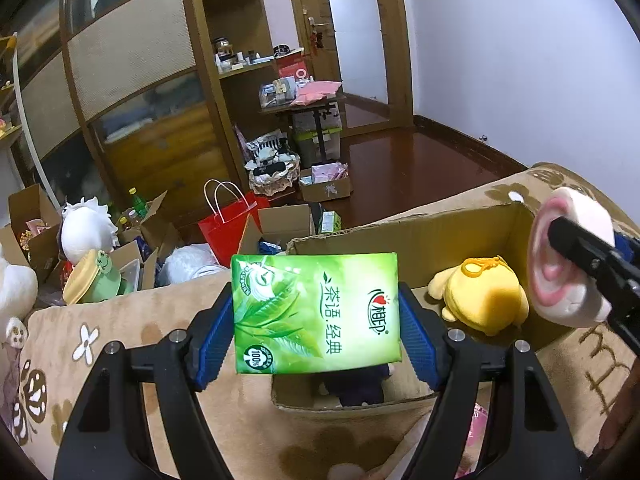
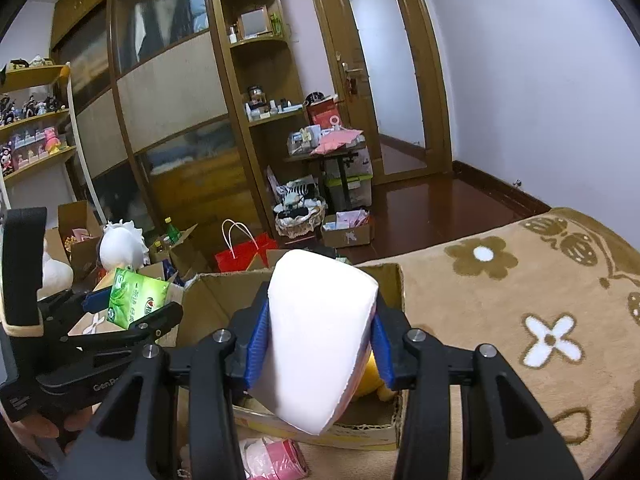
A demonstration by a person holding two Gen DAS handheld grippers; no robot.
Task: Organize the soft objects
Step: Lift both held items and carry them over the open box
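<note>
My left gripper (image 1: 316, 316) is shut on a green tissue pack (image 1: 316, 312) and holds it above the near edge of an open cardboard box (image 1: 424, 232) on the brown flowered blanket. A yellow plush toy (image 1: 480, 296) and a dark item (image 1: 360, 388) lie in the box. My right gripper (image 2: 320, 340) is shut on a white and pink toilet paper roll (image 2: 316, 340) above the same box (image 2: 224, 296). The roll (image 1: 560, 260) shows at the right of the left wrist view. The tissue pack (image 2: 138, 296) shows at the left of the right wrist view.
The blanket (image 2: 520, 300) covers the bed around the box. A pink packet (image 2: 272, 456) lies in front of the box. On the floor beyond stand a red bag (image 1: 228, 228), open boxes, white plush toys (image 1: 86, 228) and a basket (image 1: 274, 176). Shelves and a door are behind.
</note>
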